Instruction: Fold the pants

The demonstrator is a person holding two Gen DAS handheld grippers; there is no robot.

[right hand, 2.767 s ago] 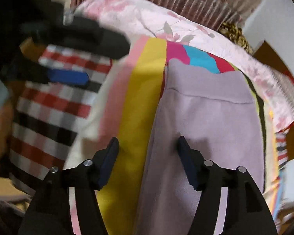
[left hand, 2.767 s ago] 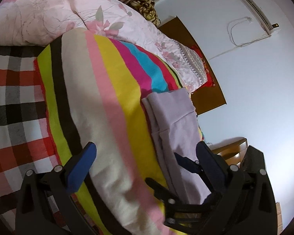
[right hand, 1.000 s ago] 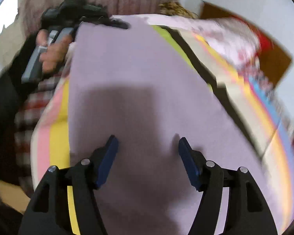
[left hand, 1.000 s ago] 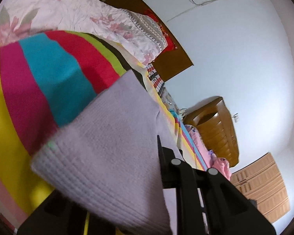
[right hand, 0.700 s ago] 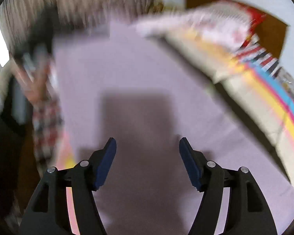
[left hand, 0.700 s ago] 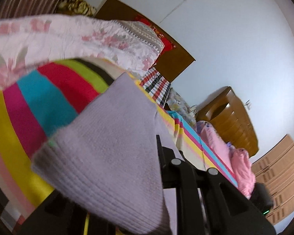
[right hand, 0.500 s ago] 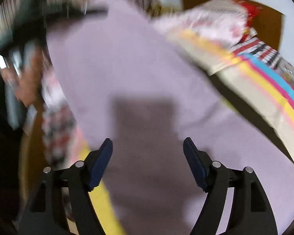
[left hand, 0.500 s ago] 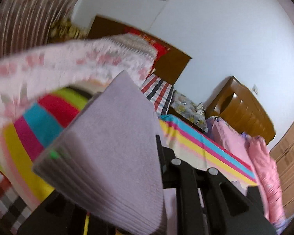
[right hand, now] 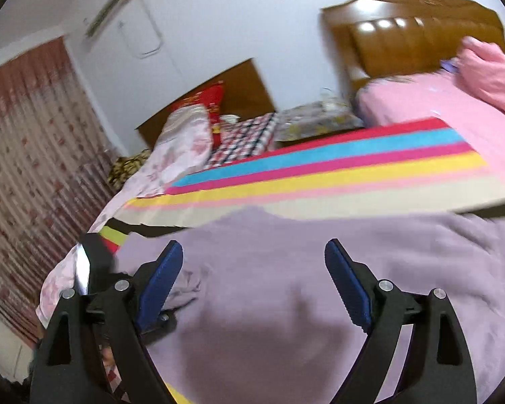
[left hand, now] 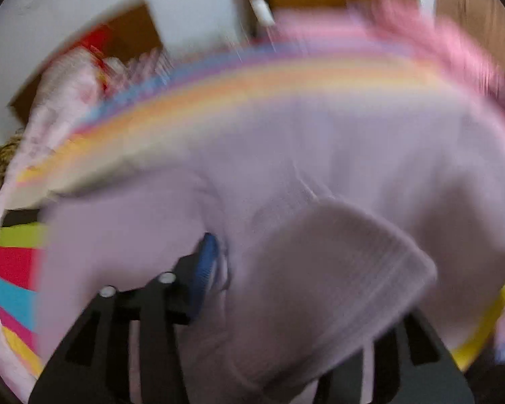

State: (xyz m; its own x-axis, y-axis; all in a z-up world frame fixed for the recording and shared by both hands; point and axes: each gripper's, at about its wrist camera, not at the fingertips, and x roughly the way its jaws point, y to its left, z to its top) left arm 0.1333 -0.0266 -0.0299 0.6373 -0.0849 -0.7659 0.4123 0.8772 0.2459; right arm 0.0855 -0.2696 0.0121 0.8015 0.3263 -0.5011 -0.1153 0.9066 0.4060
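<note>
we see the lilac pants [right hand: 320, 269] spread on the striped bed [right hand: 320, 181], our right gripper [right hand: 252, 269] with fingers wide apart above them, our left gripper [left hand: 286, 289] just opening, cloth draped between.

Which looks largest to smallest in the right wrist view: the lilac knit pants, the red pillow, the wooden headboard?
1. Lilac knit pants, largest, though nearest the camera.
2. Wooden headboard.
3. Red pillow, smallest, but it is farther away, so its true size is unsure.
</note>
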